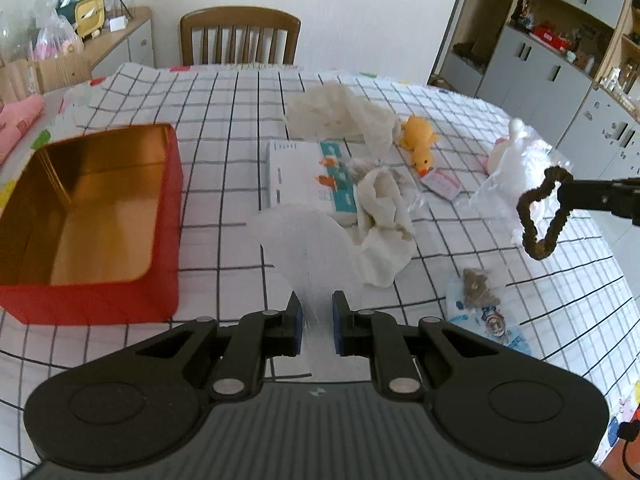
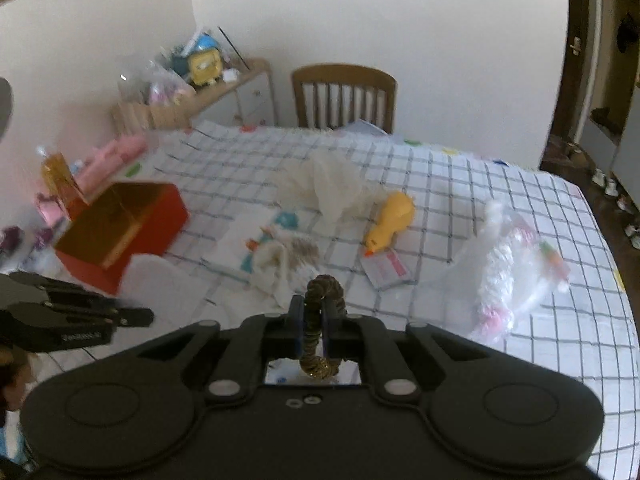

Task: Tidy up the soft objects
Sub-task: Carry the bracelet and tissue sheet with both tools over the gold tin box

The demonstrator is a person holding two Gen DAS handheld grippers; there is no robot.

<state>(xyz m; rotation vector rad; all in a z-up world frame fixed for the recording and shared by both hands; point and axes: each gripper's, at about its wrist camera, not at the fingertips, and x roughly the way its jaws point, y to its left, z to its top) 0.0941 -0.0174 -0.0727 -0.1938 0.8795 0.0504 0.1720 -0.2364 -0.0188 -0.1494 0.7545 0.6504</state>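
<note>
My left gripper [image 1: 316,308] is shut on a white fabric sheet [image 1: 308,240] that fans up above the checked tablecloth. An open red tin [image 1: 92,216] with a gold inside sits to its left. My right gripper [image 2: 313,312] is shut on a brown scrunchie [image 2: 324,288], which hangs as a loop [image 1: 540,212] in the air at the right of the left wrist view. On the table lie a cream cloth [image 1: 384,224], a yellow plush duck [image 1: 420,140], a gauzy cream bundle [image 1: 344,114] and a printed white pack [image 1: 308,176].
A clear bag with a white and pink fluffy item [image 2: 508,264] lies at the table's right. A small packet [image 1: 484,304] lies near the front right. A wooden chair [image 1: 240,36] stands behind the table. Cabinets [image 1: 552,64] stand at the right and a cluttered sideboard [image 1: 100,32] at the left.
</note>
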